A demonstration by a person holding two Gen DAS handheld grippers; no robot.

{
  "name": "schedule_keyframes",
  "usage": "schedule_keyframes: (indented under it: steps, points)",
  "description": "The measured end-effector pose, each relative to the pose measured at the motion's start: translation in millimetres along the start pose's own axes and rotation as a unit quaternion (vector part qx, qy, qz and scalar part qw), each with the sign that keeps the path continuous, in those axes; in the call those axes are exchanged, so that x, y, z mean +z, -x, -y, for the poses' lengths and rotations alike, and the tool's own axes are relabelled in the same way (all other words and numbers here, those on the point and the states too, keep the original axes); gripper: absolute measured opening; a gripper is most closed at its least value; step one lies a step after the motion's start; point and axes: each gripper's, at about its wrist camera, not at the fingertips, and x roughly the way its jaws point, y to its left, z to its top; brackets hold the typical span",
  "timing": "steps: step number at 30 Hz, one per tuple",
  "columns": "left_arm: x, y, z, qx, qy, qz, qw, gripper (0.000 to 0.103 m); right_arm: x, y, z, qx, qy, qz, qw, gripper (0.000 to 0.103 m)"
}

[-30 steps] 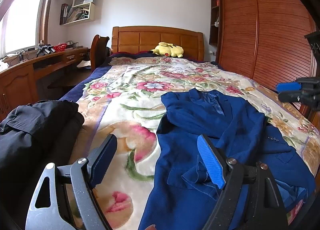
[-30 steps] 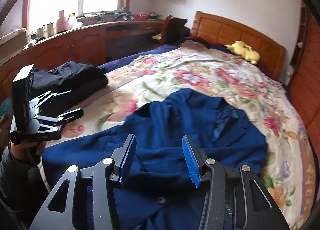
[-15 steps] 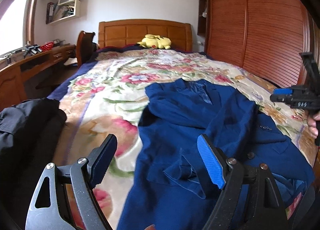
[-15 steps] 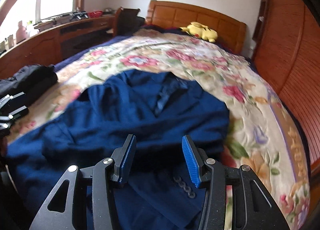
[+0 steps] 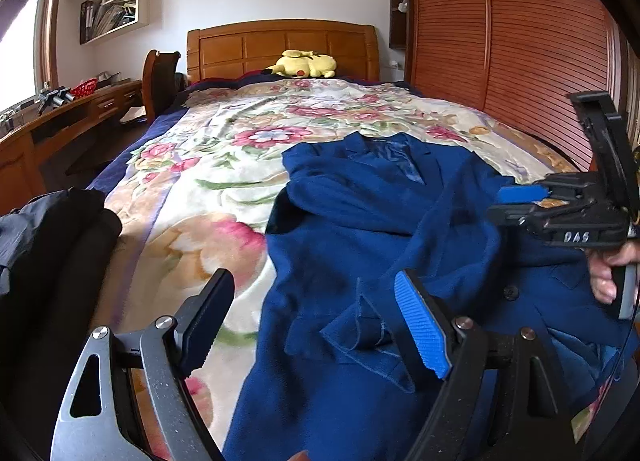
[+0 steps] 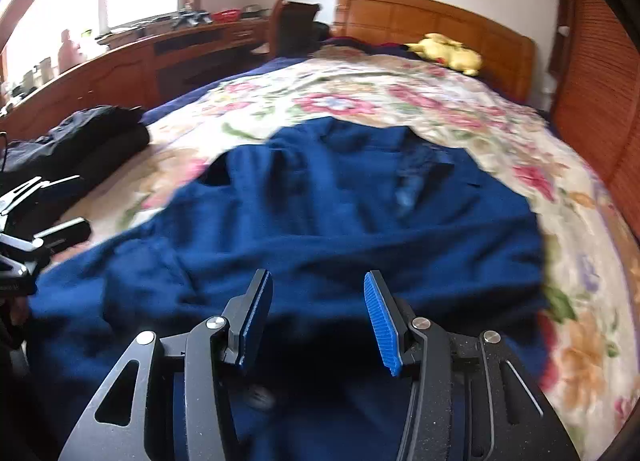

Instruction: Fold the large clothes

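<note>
A dark blue suit jacket [image 5: 360, 229] lies rumpled and spread on the floral bedspread [image 5: 224, 165], collar toward the headboard; it also shows in the right wrist view [image 6: 340, 213]. My left gripper [image 5: 312, 325] is open and empty, hovering over the jacket's near left edge and the bedspread. My right gripper [image 6: 316, 317] is open and empty, low over the jacket's near hem. The right gripper also appears in the left wrist view [image 5: 516, 205], held by a hand at the right, above the jacket's right side. The left gripper [image 6: 44, 221] shows at the left edge of the right wrist view.
A pile of black clothes [image 5: 52, 237] lies at the bed's near left corner. A yellow plush toy [image 5: 304, 63] sits by the wooden headboard [image 5: 280, 41]. A desk [image 5: 60, 117] and chair [image 5: 160, 81] stand left of the bed; a wooden wardrobe [image 5: 500, 41] stands right.
Both grippers have swung over the bed, the left view turning right and closer to the jacket. The right gripper has come lower over the hem. Both stay open.
</note>
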Motion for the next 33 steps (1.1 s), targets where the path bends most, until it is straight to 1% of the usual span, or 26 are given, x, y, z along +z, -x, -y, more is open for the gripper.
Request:
schedule_keyframes:
  steps: [3, 5, 9, 12, 14, 17, 21, 24, 27, 29, 31, 33]
  points:
    - [-2, 1, -6, 0.001, 0.006, 0.001, 1.0000, 0.083, 5, -19, -20, 0.028, 0.008, -0.022, 0.999, 0.050]
    - [-2, 3, -10, 0.002, 0.012, 0.001, 0.9999, 0.083, 3, -33, -27, 0.052, 0.008, -0.048, 0.998, 0.050]
    - [-3, 7, -17, 0.004, 0.018, 0.003, 0.9998, 0.083, -16, -42, -36, 0.065, 0.032, -0.094, 0.993, 0.050]
    - [-3, 7, -21, 0.002, 0.023, 0.004, 0.9997, 0.083, -27, -44, -38, 0.067, 0.043, -0.114, 0.990, 0.050]
    - [-2, 6, -21, 0.000, 0.026, 0.003, 0.9997, 0.083, -26, -48, -34, 0.066, 0.046, -0.114, 0.990, 0.050]
    - [-2, 3, -15, -0.003, 0.021, 0.000, 0.9998, 0.083, -25, -48, -31, 0.069, 0.034, -0.110, 0.991, 0.050]
    - [-2, -1, -8, -0.007, 0.011, -0.007, 0.9999, 0.083, -37, -21, -22, 0.071, 0.021, -0.081, 0.994, 0.050]
    - [-3, -9, -5, -0.024, 0.011, -0.023, 0.9994, 0.083, -46, 0, -8, 0.051, 0.012, -0.051, 0.997, 0.050]
    - [-3, -21, -1, -0.039, 0.008, -0.043, 0.9983, 0.083, -56, 14, 13, 0.015, 0.000, -0.027, 1.000, 0.050]
    - [-5, -30, 2, -0.050, 0.006, -0.058, 0.9970, 0.076, -63, 20, 35, -0.010, -0.015, -0.021, 1.000, 0.050]
    - [-7, -39, 7, -0.059, 0.000, -0.076, 0.9954, 0.074, -71, 21, 53, -0.040, -0.027, -0.019, 0.999, 0.050]
    - [-10, -45, 12, -0.066, -0.007, -0.088, 0.9939, 0.070, -79, 14, 64, -0.059, -0.039, -0.022, 0.997, 0.050]
